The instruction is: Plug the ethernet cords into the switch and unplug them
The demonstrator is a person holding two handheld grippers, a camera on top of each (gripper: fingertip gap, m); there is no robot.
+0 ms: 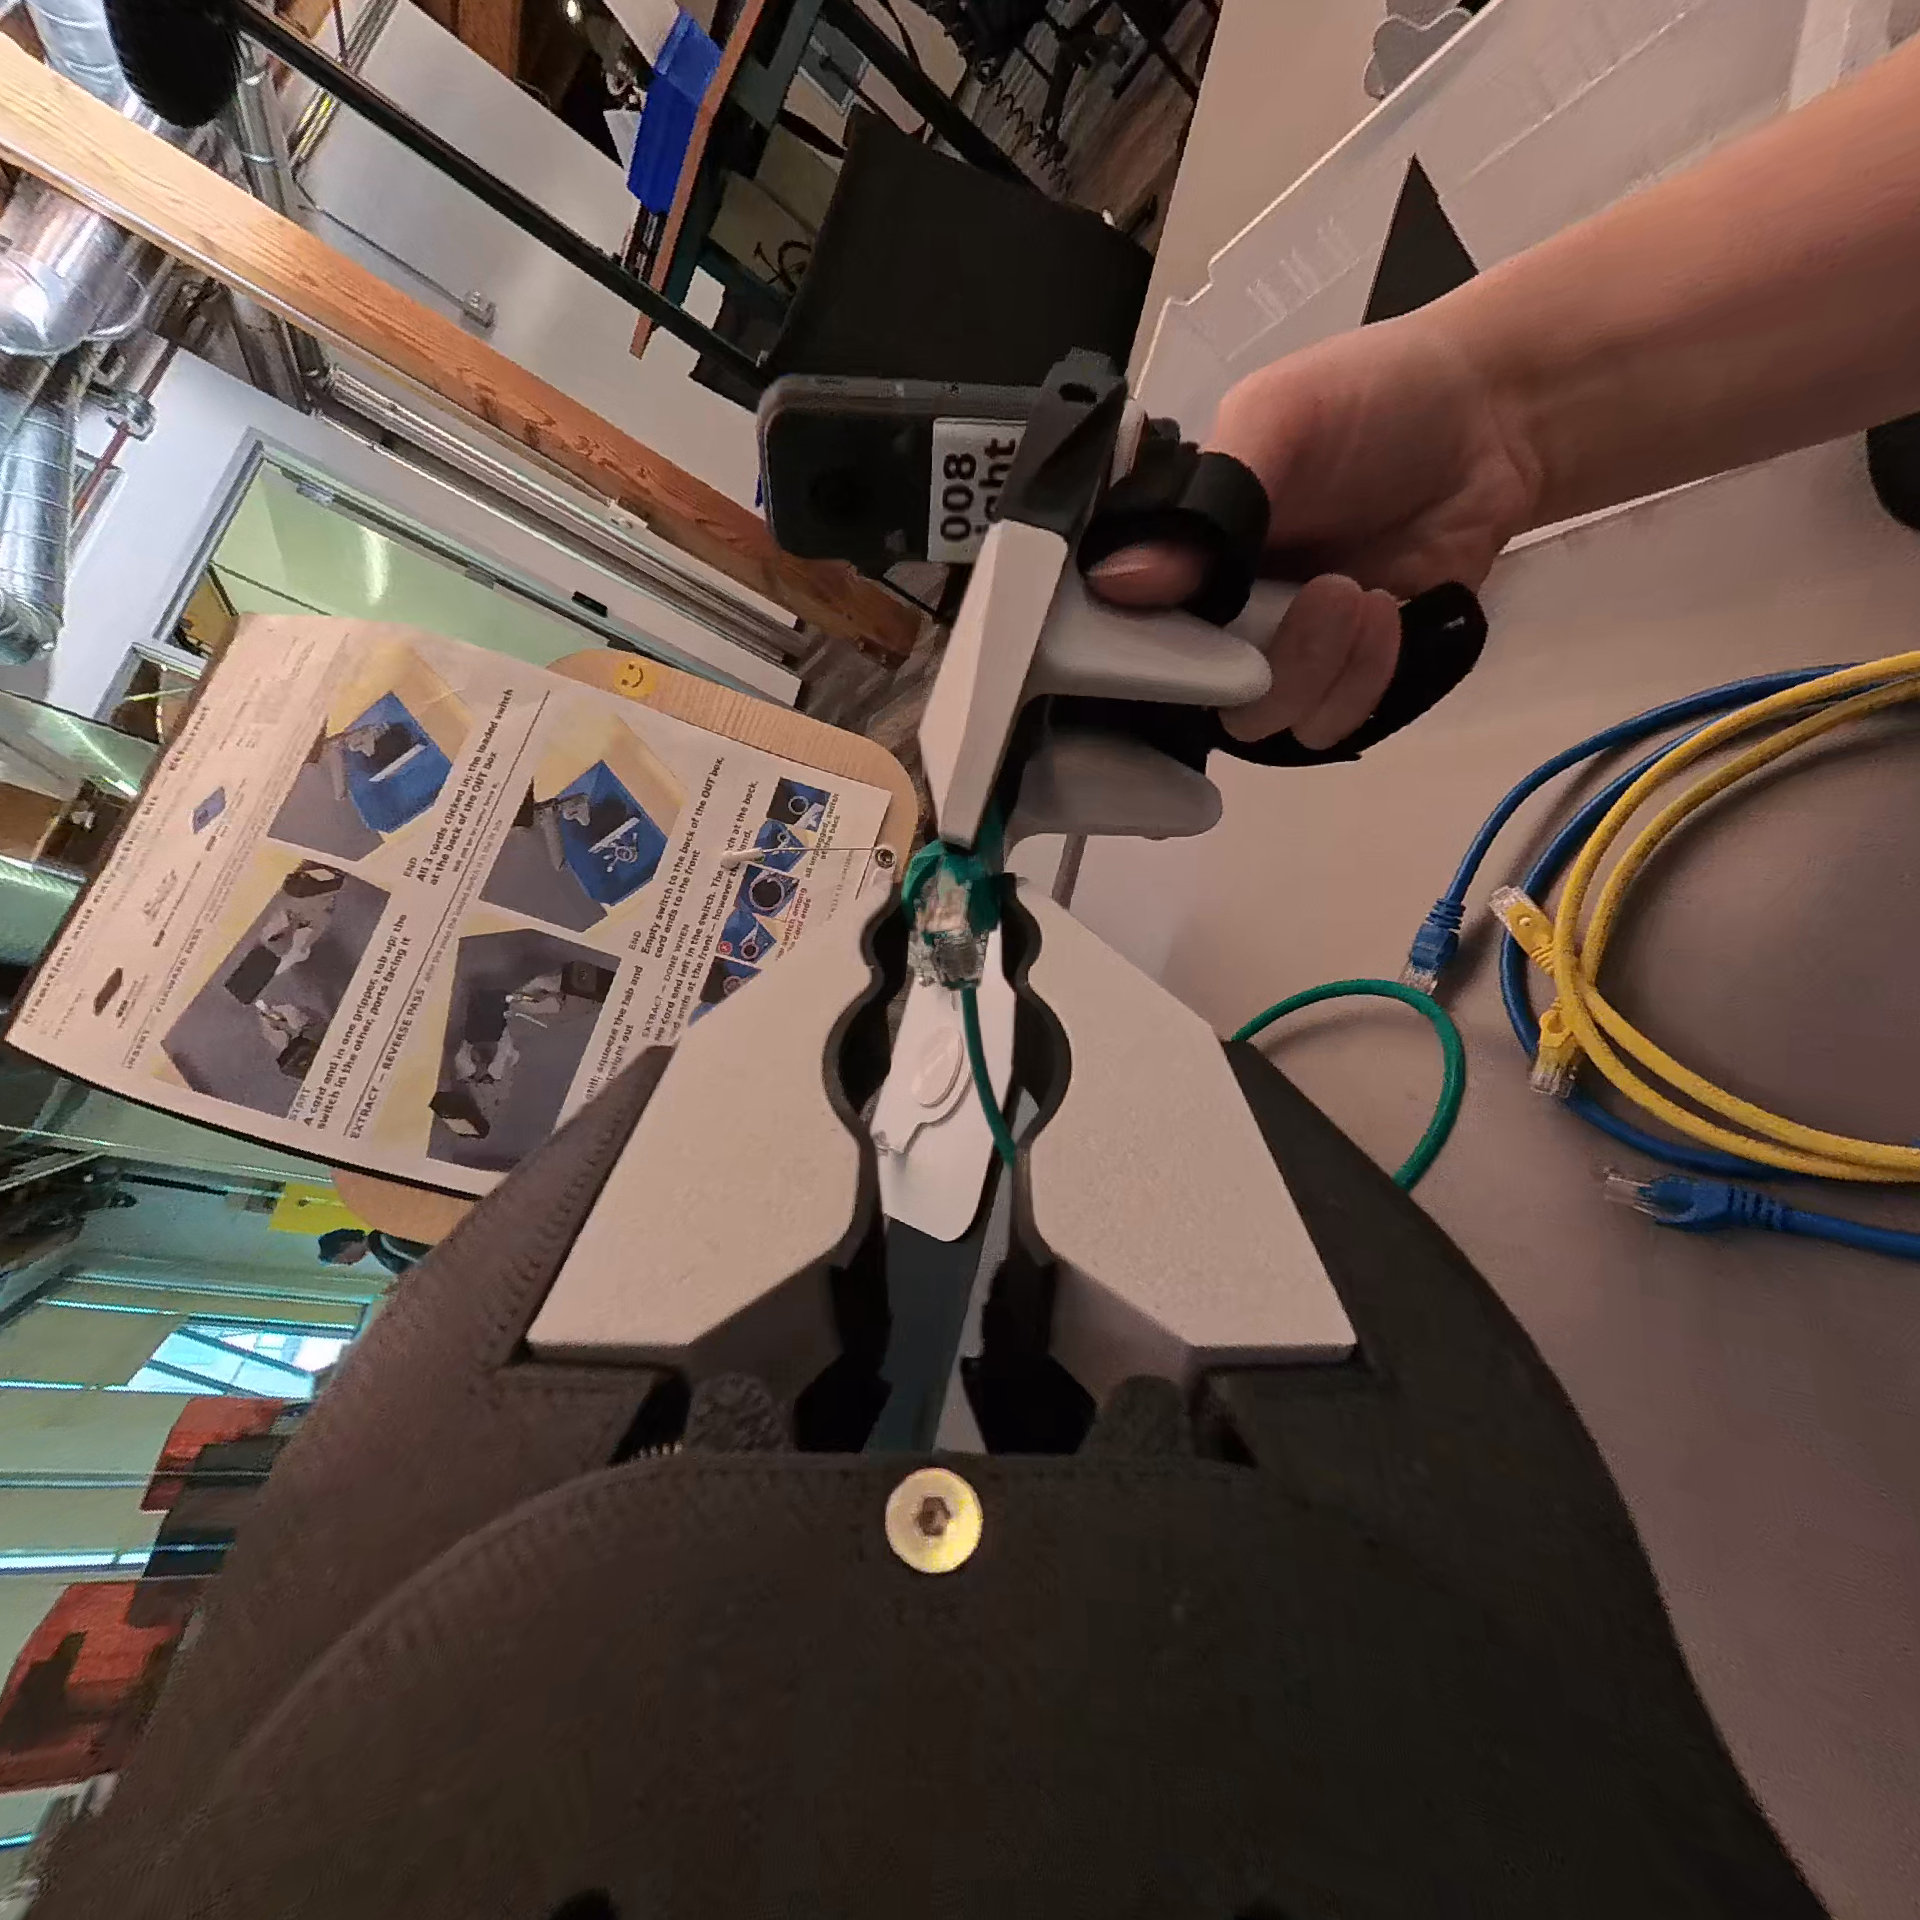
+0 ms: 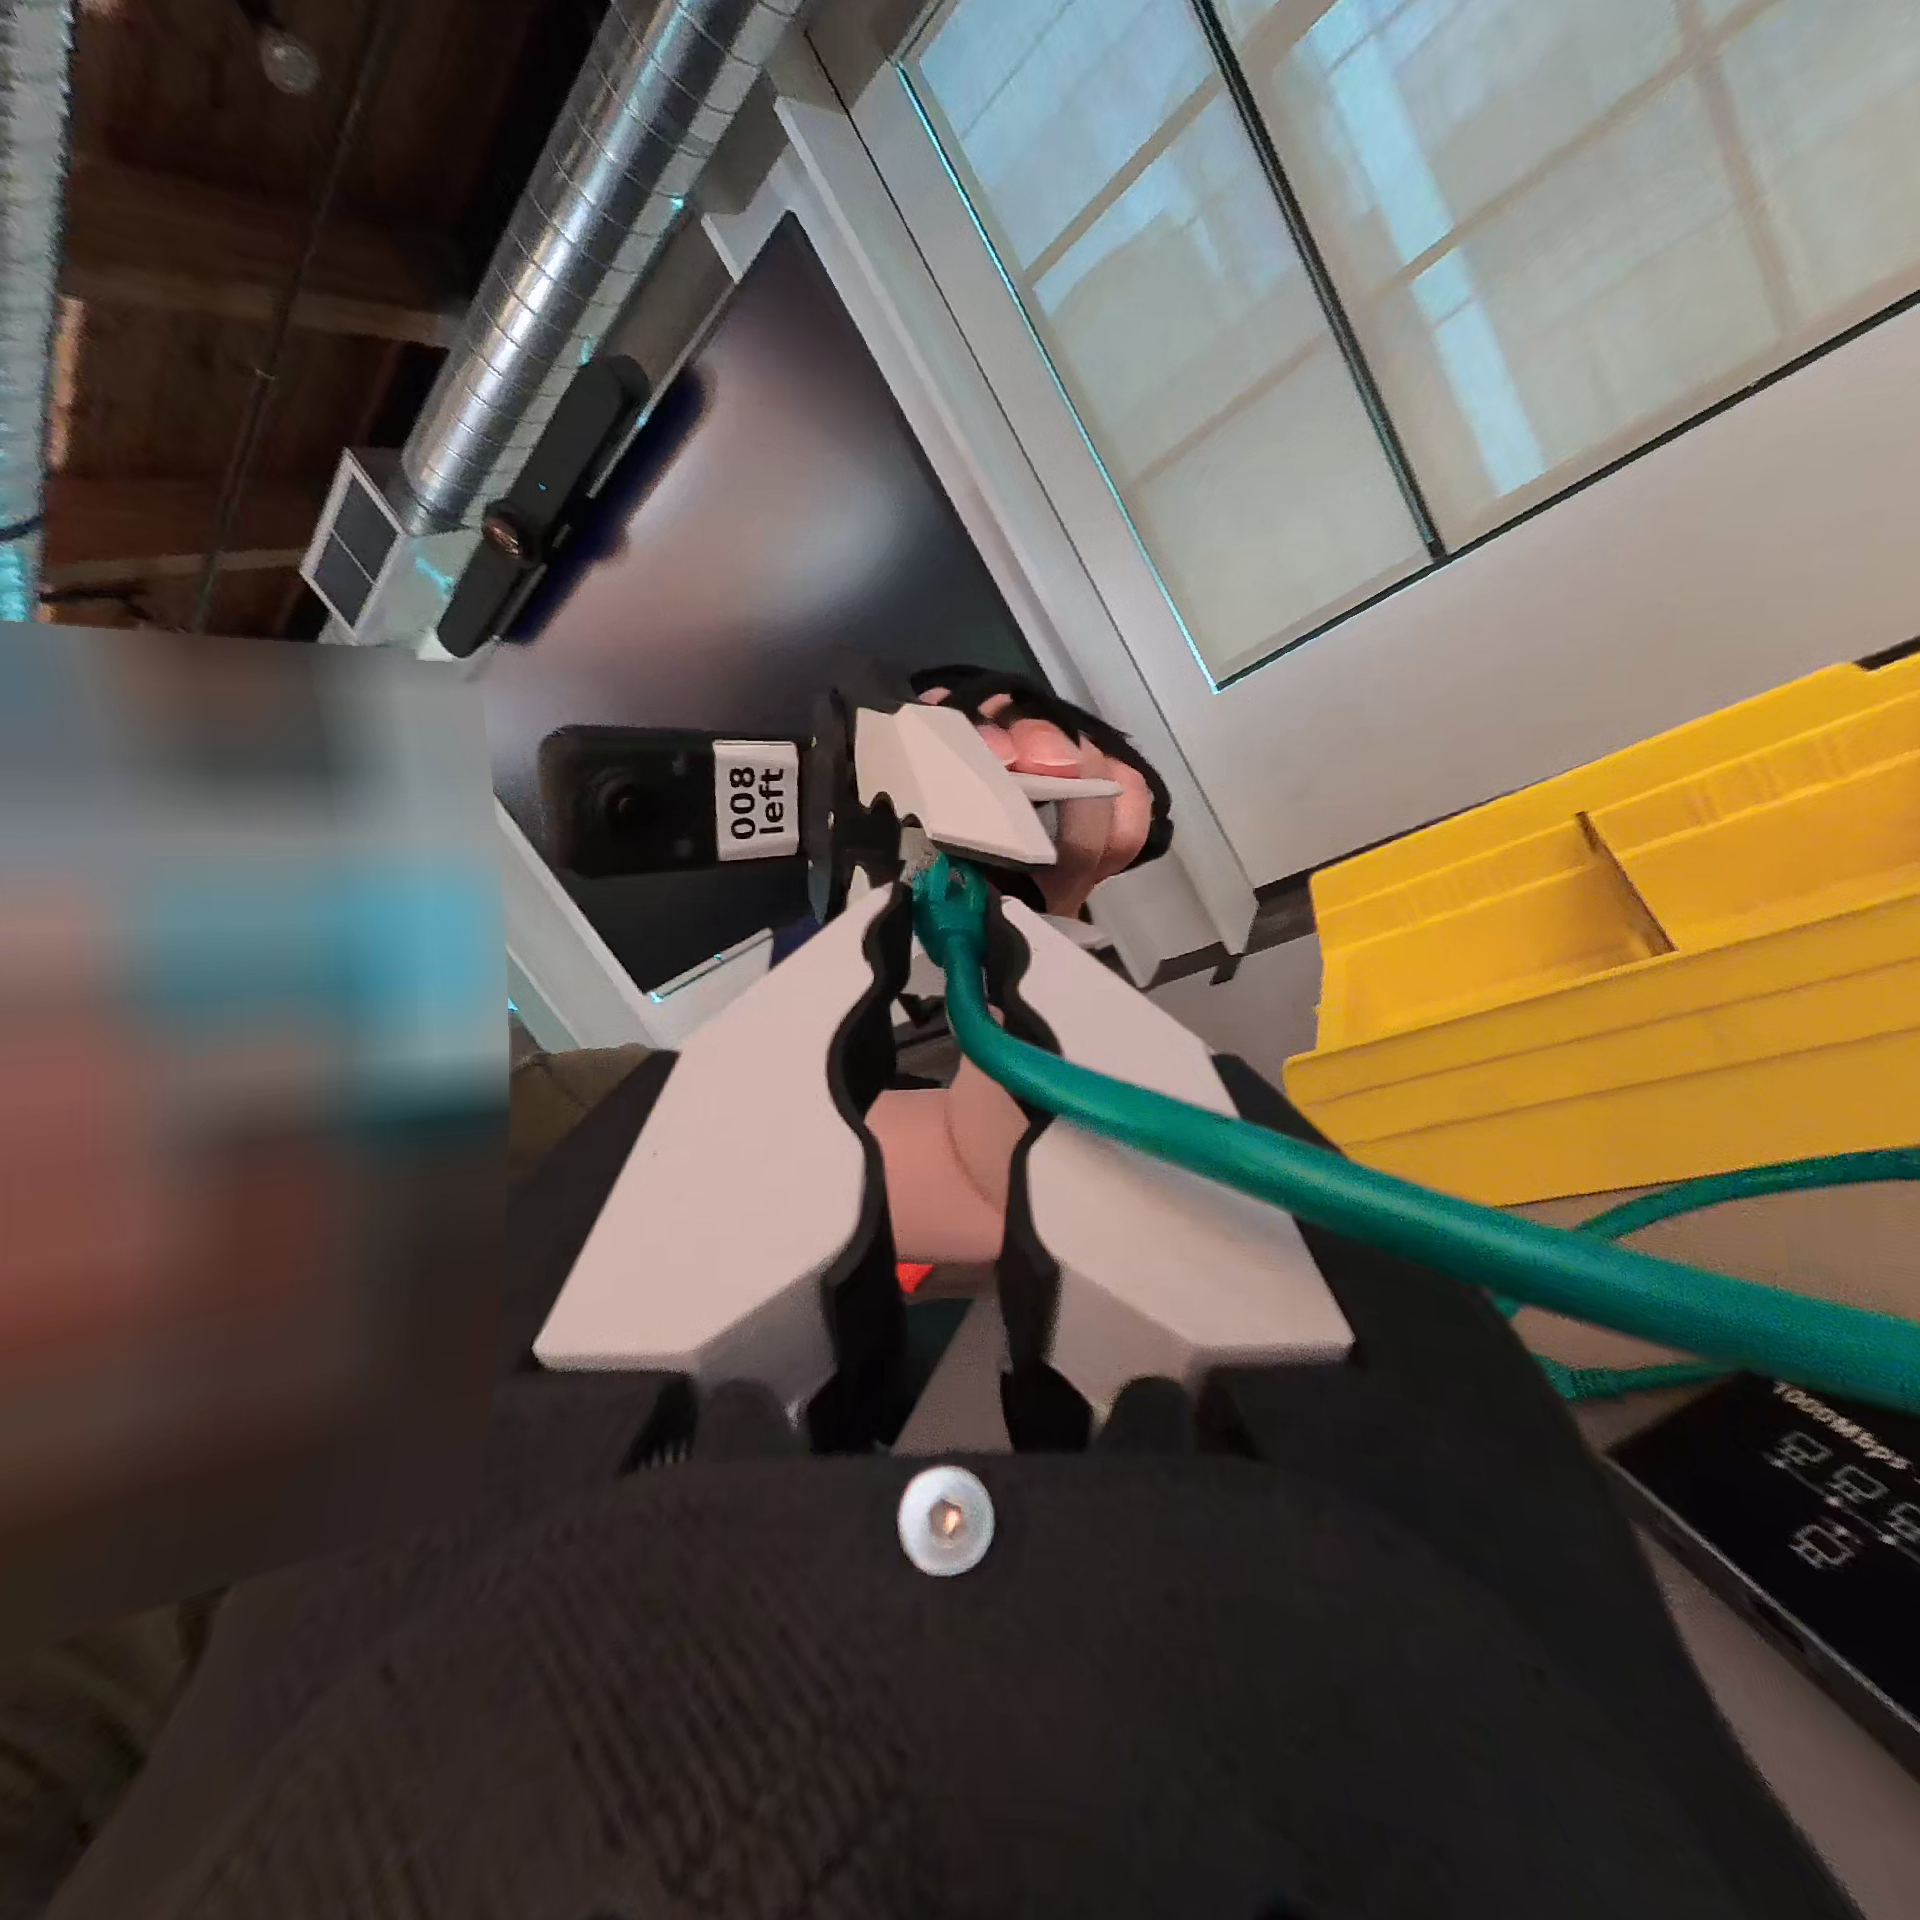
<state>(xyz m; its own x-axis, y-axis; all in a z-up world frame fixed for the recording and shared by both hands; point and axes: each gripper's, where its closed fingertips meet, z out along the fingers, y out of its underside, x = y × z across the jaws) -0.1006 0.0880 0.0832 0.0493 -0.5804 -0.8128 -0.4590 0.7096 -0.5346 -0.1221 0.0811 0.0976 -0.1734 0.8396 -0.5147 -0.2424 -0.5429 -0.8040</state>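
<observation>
Inspection of the current moment, both wrist views.

1. Left gripper: the jaws are drawn nearly together and pinch the clear plug at the end of the green cord. The plug stands between the 2 tips, and the cord runs back down through the gap between the fingers.

2. Right gripper: the jaws are closed on the green boot of the same cord, just behind the plug. In the left wrist view this gripper comes in from above, held by a hand, and its tips meet the cord just beside the left tips. The 2 grippers face each other tip to tip.

3. Green cord: the gripped end is held up in the air, clear of the bench. From the right jaws the cord sweeps away to the right and down, and a loop of it lies on the bench.

4. Switch: a flat black box lying on the bench at the lower right of the right wrist view, well apart from the held plug. I cannot tell its ports from here.

5. Other items: a blue cord and a yellow cord lie coiled together on the bench, ends loose. A yellow bin stands behind the switch. A printed instruction sheet on a wooden board stands beyond the left gripper.
</observation>
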